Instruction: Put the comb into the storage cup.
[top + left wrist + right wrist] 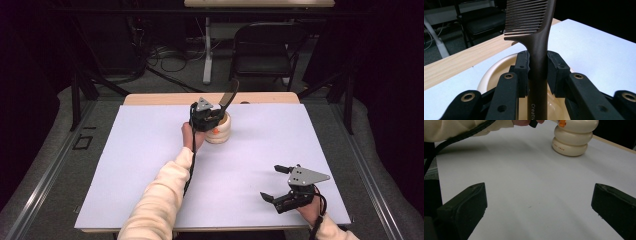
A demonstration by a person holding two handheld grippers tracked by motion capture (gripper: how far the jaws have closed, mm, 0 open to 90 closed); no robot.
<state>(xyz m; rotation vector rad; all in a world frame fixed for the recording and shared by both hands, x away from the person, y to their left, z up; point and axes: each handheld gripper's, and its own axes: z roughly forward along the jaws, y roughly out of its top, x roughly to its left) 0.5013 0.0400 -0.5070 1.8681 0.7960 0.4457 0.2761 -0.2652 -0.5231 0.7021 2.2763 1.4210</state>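
- In the high view, the left gripper point(216, 114) sits in the upper middle of the frame, directly over a cream ribbed container point(220, 131) that stands on the white table surface point(150, 150).
- A dark brown comb point(229, 94) rises from that gripper, leaning toward the upper right of the frame, its toothed end uppermost.
- In the left gripper view, the two black jaws are closed on the comb's point(536, 50) handle, one pad point(522, 70) pressing each side, with the teeth filling the top centre of the frame.
- Below the jaws in that view, the container's cream rim point(489, 72) curves across the lower middle; the handle's lower end runs down over the opening, and pale lettering shows on it at the bottom edge.
- The right gripper point(276, 182) lies in the lower right of the high view, low over the table and well apart from the container.
- In the right gripper view, its jaws stand wide apart at the lower left and lower right corners with only bare white surface between them.
- That same view shows the container point(571, 140) at the upper right, with an orange part point(562, 123) on its side at the top edge.
- A cream sleeve point(160, 195) runs from the bottom centre up to the left gripper in the high view, with a black cable point(190, 170) trailing beside it.
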